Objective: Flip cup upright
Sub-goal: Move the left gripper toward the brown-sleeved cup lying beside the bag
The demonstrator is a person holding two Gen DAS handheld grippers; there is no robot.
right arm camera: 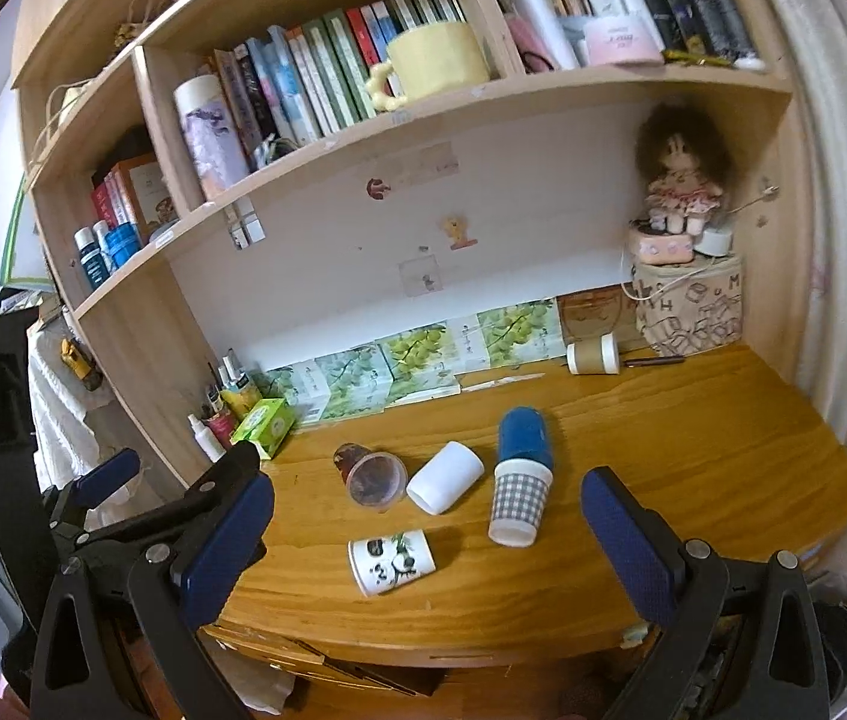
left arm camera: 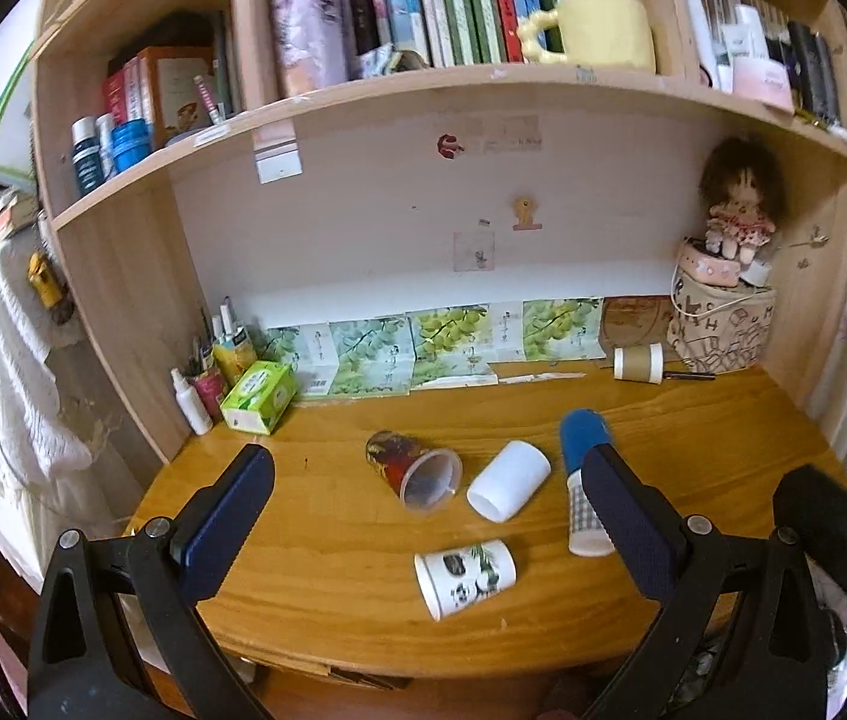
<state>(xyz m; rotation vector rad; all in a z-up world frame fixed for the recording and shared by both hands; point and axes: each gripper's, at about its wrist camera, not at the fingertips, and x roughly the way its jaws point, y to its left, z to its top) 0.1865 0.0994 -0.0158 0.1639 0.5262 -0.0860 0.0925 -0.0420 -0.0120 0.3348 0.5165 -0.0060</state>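
Several cups lie on their sides on the wooden desk (left arm camera: 333, 600): a panda-print cup (left arm camera: 464, 577) (right arm camera: 391, 561) nearest the front, a plain white cup (left arm camera: 508, 480) (right arm camera: 445, 476), a red-patterned clear cup (left arm camera: 413, 469) (right arm camera: 370, 474), a blue and checked cup (left arm camera: 584, 480) (right arm camera: 520, 477), and a brown paper cup (left arm camera: 638, 362) (right arm camera: 593, 355) at the back. My left gripper (left arm camera: 429, 474) is open and empty, above the desk's front. My right gripper (right arm camera: 426, 501) is open and empty, also in front of the cups. The left gripper also shows in the right wrist view (right arm camera: 117, 480).
A green tissue box (left arm camera: 259, 396) and bottles stand at the back left. Grape-print boxes (left arm camera: 453, 342) line the back wall. A patterned bag with a doll (left arm camera: 723, 324) stands at the back right. Bookshelves with a yellow mug (left arm camera: 597, 30) hang above the desk.
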